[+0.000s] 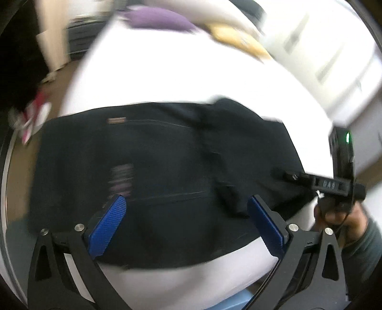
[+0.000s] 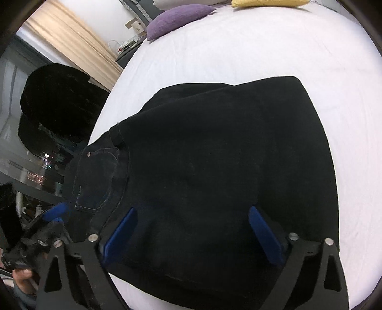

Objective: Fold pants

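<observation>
White bed [image 2: 238,47] — folded black pants [image 2: 214,167], waistband left; both claws spread.

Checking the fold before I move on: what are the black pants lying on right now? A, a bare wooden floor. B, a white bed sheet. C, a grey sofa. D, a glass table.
B: the pants lie folded on a white bed sheet, which shows around them on the far side and the right, with a purple pillow at the far end.

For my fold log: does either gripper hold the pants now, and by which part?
Nothing is held. The left gripper and right gripper are open above the black pants.
</observation>
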A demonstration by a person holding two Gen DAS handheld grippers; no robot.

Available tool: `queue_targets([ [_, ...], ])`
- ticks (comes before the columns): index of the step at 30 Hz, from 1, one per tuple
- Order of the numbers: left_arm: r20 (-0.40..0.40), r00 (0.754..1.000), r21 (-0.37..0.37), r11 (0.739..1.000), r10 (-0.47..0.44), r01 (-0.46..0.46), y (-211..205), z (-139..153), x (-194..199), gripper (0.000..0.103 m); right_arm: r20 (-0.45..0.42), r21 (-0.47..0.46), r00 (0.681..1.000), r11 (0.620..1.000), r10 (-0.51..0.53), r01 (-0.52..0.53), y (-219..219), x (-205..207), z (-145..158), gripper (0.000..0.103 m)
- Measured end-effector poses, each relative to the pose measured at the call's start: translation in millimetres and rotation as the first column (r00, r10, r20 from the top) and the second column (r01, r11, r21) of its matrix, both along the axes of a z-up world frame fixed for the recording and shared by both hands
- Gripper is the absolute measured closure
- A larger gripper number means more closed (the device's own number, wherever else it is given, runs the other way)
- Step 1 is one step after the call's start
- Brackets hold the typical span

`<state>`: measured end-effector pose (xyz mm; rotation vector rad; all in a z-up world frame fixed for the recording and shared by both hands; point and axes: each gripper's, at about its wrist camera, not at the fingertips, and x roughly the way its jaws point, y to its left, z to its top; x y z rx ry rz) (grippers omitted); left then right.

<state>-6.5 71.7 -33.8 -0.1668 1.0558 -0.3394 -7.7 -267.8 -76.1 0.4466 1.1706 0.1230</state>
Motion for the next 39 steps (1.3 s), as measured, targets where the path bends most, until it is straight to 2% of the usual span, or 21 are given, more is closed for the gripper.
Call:
queue_targets([
  [3,-0.056,0.989,-0.033,0.990,0.134,-0.136,51.2,-4.4,-9.3,0.000,0.011,-0.019,1.000,1.000,0.002,-0.002,-2.7,-2.1,1.4,0.003],
  [5,-0.084,0.969,-0.092,0.966,0.234,-0.242,84.7,-8.9,-15.0,0.000,0.017,-0.022,1.000,1.000,0.001,0.000,-5.3,-3.9,3.0,0.003],
  [7,-0.132,0.941,-0.153,0.932,0.311,-0.329,111.9,-20.0,-15.7,0.000,0.020,-0.015,1.000,1.000,-0.007,0.007,-7.4,-5.8,4.8,0.003],
  [10,-0.214,0.893,-0.271,0.854,0.396,-0.444,141.2,-42.6,-15.3,0.000,0.024,0.011,0.999,1.000,-0.026,0.026,-11.1,-9.6,4.9,0.003],
  [15,-0.316,0.854,-0.398,0.759,0.414,-0.515,156.9,-81.5,-17.5,0.001,0.037,0.057,0.998,0.997,-0.049,0.047,-15.0,-16.2,4.2,0.004],
  [16,-0.310,0.848,-0.400,0.749,0.431,-0.527,158.4,-83.5,-18.0,0.001,0.041,0.065,0.998,0.997,-0.053,0.051,-15.8,-17.1,4.0,0.004],
  [18,-0.293,0.852,-0.418,0.743,0.435,-0.523,157.7,-83.8,-16.1,0.001,0.047,0.085,0.997,0.995,-0.063,0.059,-16.7,-17.5,3.0,0.004],
  [20,-0.292,0.847,-0.442,0.723,0.444,-0.531,158.5,-86.1,-12.9,0.001,0.052,0.107,0.996,0.992,-0.073,0.067,-17.7,-18.0,3.0,0.004],
  [25,-0.301,0.832,-0.461,0.693,0.466,-0.554,165.1,-92.2,-12.0,0.004,0.059,0.132,0.994,0.988,-0.092,0.084,-16.4,-18.7,2.6,0.008],
  [29,-0.318,0.817,-0.480,0.661,0.481,-0.577,178.4,-94.1,-11.0,0.014,0.063,0.145,0.993,0.985,-0.100,0.090,-16.7,-20.6,2.0,0.013],
  [31,-0.320,0.810,-0.478,0.654,0.491,-0.586,182.8,-94.8,-8.3,0.026,0.061,0.151,0.992,0.984,-0.107,0.097,-18.2,-21.0,1.6,0.016],
  [33,-0.321,0.805,-0.480,0.648,0.498,-0.592,185.1,-94.0,-6.1,0.044,0.060,0.152,0.992,0.983,-0.109,0.098,-22.3,-24.3,2.8,0.018],
  [35,-0.332,0.801,-0.488,0.635,0.499,-0.598,188.0,-93.6,-3.5,0.056,0.059,0.152,0.992,0.983,-0.110,0.100,-23.0,-25.2,2.6,0.019],
  [39,-0.328,0.812,-0.517,0.627,0.483,-0.582,188.8,-85.2,0.0,0.073,0.058,0.150,0.992,0.984,-0.109,0.099,-21.1,-24.3,2.2,0.020],
])
